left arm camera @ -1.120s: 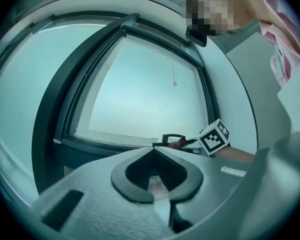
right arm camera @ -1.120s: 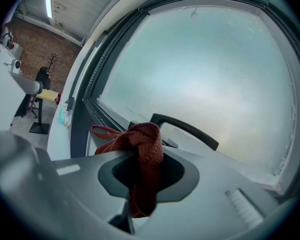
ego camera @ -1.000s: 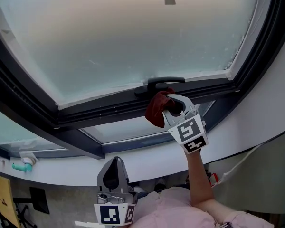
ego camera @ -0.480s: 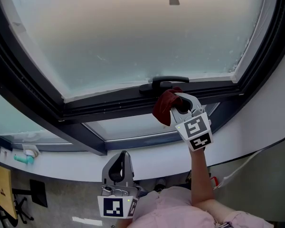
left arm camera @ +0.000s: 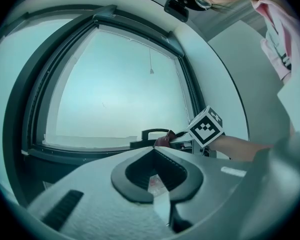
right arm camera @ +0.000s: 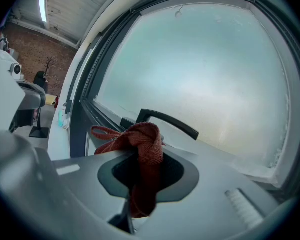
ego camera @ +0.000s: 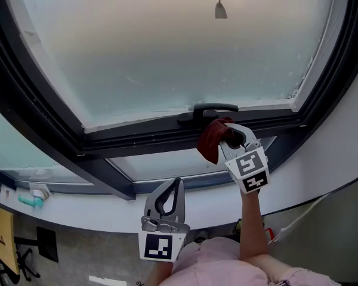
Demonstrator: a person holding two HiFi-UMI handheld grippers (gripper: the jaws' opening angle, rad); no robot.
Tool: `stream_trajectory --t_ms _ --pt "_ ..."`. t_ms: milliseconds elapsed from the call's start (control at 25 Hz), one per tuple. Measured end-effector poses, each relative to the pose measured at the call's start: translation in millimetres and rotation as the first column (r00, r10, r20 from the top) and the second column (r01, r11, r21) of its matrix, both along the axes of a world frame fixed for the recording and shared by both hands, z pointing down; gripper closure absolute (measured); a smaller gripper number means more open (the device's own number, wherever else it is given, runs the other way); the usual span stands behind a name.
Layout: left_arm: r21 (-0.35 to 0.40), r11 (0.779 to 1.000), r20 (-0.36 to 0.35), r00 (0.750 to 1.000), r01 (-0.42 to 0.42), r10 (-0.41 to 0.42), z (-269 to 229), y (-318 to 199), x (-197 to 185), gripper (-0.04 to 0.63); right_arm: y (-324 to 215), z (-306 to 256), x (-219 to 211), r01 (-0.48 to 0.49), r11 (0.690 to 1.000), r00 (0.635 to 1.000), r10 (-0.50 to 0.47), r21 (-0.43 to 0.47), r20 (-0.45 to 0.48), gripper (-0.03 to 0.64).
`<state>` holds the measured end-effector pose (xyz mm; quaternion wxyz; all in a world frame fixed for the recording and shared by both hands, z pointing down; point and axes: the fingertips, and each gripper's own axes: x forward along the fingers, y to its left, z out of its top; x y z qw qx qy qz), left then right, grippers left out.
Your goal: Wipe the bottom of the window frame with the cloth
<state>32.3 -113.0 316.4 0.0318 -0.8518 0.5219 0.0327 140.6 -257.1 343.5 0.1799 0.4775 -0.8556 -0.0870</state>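
Head view: gripped the red cloth (ego camera: 212, 137) in the right claw (ego camera: 225, 133), clamped hard on it, just below the window handle (ego camera: 207, 110), at the bottom of the window frame (ego camera: 137, 137). Had slid it a little rightward under the handle since a second before. Had lifted the left claw (ego camera: 175, 185) well up toward the handle from its lower place of a second earlier. Still held it below and left of the handle, apart from the frame, tips together.

Left claw view: showed the left claw (left arm camera: 154, 153) closed, with nothing pinched between its tips. Caught the handle (left arm camera: 153, 132) straight beyond those tips, with the cloth (left arm camera: 163, 139) just right of the handle and the right claw (left arm camera: 174, 135) right of it again.

Right claw view: pinched the cloth (right arm camera: 143, 145) between both halves of the right claw (right arm camera: 140, 155), bunched over the tips and hanging down through the gap. Framed the handle (right arm camera: 168, 122) directly behind the cloth, close by. Could not tell whether the two touched.
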Motion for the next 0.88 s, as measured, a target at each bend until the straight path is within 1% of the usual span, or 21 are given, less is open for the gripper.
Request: stream_trajectory --t_ms 160,360,440,560,680,800,880 --pt "-0.025 0.999 -0.003 1.000 -0.023 0.023 4 -1 4 0.601 -1 -1 5 -0.009 1.000 1.000 0.009 -0.002 0.011 0.554" --pt "-0.045 0.999 -0.023 1.000 -0.004 0.003 7 -2 -1 0.601 -2 -2 9 -0.011 1.000 1.000 0.011 -0.011 0.024 0.552" --pt "-0.062 0.998 -0.008 1.000 -0.011 0.010 11 0 -2 0.601 -2 -2 9 -0.007 1.000 1.000 0.007 -0.010 0.030 0.552" --pt "-0.068 0.997 -0.032 0.999 -0.020 0.018 12 2 2 0.601 -2 -2 10 -0.009 1.000 1.000 0.010 -0.006 0.029 0.552" --pt "-0.084 0.996 0.000 1.000 -0.028 0.028 20 6 7 0.601 -3 -2 15 -0.012 1.000 1.000 0.012 -0.001 0.027 0.552" --pt "-0.062 0.998 -0.052 0.998 -0.021 0.018 13 8 16 0.601 -4 -1 20 -0.011 1.000 1.000 0.011 -0.002 0.026 0.551" --pt "-0.059 0.998 -0.063 0.998 -0.027 0.024 13 12 23 0.601 -4 0 24 -0.012 1.000 0.999 0.012 -0.004 0.030 0.551"
